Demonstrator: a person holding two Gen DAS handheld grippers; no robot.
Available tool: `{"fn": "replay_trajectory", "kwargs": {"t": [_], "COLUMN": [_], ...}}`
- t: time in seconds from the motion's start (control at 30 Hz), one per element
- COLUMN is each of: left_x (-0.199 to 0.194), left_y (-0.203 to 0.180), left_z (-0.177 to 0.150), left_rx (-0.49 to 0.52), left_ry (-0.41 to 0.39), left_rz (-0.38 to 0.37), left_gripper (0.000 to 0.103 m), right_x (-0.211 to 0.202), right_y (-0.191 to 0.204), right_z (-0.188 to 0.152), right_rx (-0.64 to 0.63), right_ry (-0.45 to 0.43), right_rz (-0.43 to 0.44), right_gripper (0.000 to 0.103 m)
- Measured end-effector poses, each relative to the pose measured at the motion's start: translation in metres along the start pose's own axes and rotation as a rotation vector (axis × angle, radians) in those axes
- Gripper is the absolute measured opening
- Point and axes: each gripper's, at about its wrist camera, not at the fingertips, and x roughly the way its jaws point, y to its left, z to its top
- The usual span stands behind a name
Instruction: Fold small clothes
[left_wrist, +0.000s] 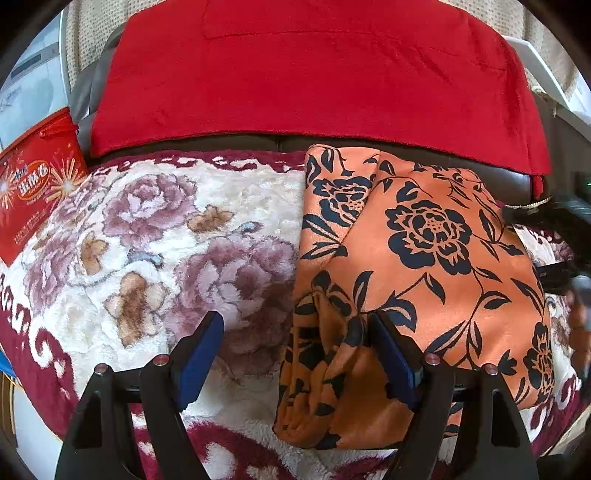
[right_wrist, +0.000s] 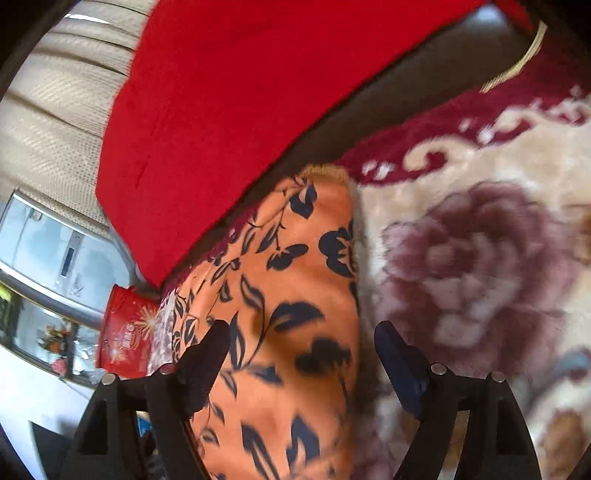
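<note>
We have the orange floral garment (left_wrist: 424, 258) partly folded on the plush rose blanket (left_wrist: 155, 236), right of middle, its far end near the red cloth (left_wrist: 295, 74). Left gripper (left_wrist: 295, 354) wide, gripping nothing; right gripper (right_wrist: 303, 354) wide too, hovering over the cloth. Risks — slippery fabric sliding, a pinch catching blanket pile or only the top layer, so the fold skews.

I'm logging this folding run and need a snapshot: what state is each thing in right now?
Orange garment with black flower print: partly folded, lying flat on the blanket, not gripped.
Plush cream and maroon floral blanket: spread flat.
Plain red cloth: draped over the backrest.
Red printed gift bag: standing upright.
Left gripper: open.
Right gripper: open.
</note>
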Motion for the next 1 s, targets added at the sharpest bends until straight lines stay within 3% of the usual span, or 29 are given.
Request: {"fn": "replay_trajectory", "kwargs": {"t": [0.03, 0.07, 0.17, 0.27, 0.3, 0.33, 0.43, 0.5, 0.6, 0.7, 0.73, 0.8, 1.0], "left_x": [0.0, 0.0, -0.003, -0.017, -0.023, -0.029, -0.041, -0.042, -0.025, -0.009, -0.016, -0.035, -0.084], "left_y": [0.0, 0.0, 0.003, 0.01, 0.013, 0.017, 0.029, 0.036, 0.045, 0.052, 0.055, 0.054, 0.044], "left_z": [0.0, -0.001, -0.001, -0.005, -0.007, -0.01, -0.018, -0.021, -0.025, -0.031, -0.032, -0.031, -0.04], "left_rx": [-0.002, -0.002, 0.001, -0.025, -0.03, -0.038, -0.081, -0.091, -0.125, -0.128, -0.151, -0.149, -0.079], "left_ry": [0.002, 0.006, 0.016, 0.0, -0.01, -0.014, -0.037, -0.04, 0.018, 0.094, 0.081, 0.034, -0.097], "left_rz": [-0.003, -0.008, -0.014, -0.052, -0.06, -0.069, -0.088, -0.069, -0.041, -0.052, -0.065, -0.08, -0.016], "left_gripper": [0.081, 0.081, 0.081, 0.081, 0.081, 0.081, 0.081, 0.081, 0.081, 0.084, 0.083, 0.083, 0.084], "right_x": [0.014, 0.023, 0.012, -0.021, -0.033, -0.046, -0.077, -0.093, -0.087, -0.06, -0.053, -0.066, -0.108], "right_y": [-0.004, -0.004, 0.003, 0.019, 0.022, 0.025, 0.038, 0.05, 0.063, 0.058, 0.054, 0.055, 0.076], "right_z": [0.004, 0.006, 0.005, -0.008, -0.014, -0.023, -0.06, -0.095, -0.131, -0.154, -0.157, -0.163, -0.194], "right_rx": [0.014, -0.008, -0.03, -0.107, -0.111, -0.129, -0.205, -0.254, -0.255, -0.257, -0.246, -0.245, -0.337], "right_ry": [0.054, 0.079, 0.037, -0.045, -0.076, -0.103, -0.13, -0.122, -0.105, 0.001, 0.023, -0.025, -0.162], "right_rz": [-0.002, -0.011, -0.039, -0.12, -0.13, -0.133, -0.145, -0.079, -0.007, 0.0, -0.028, -0.01, -0.114], "right_gripper": [0.054, 0.052, 0.048, 0.062, 0.073, 0.075, 0.075, 0.075, 0.078, 0.078, 0.078, 0.078, 0.083]}}
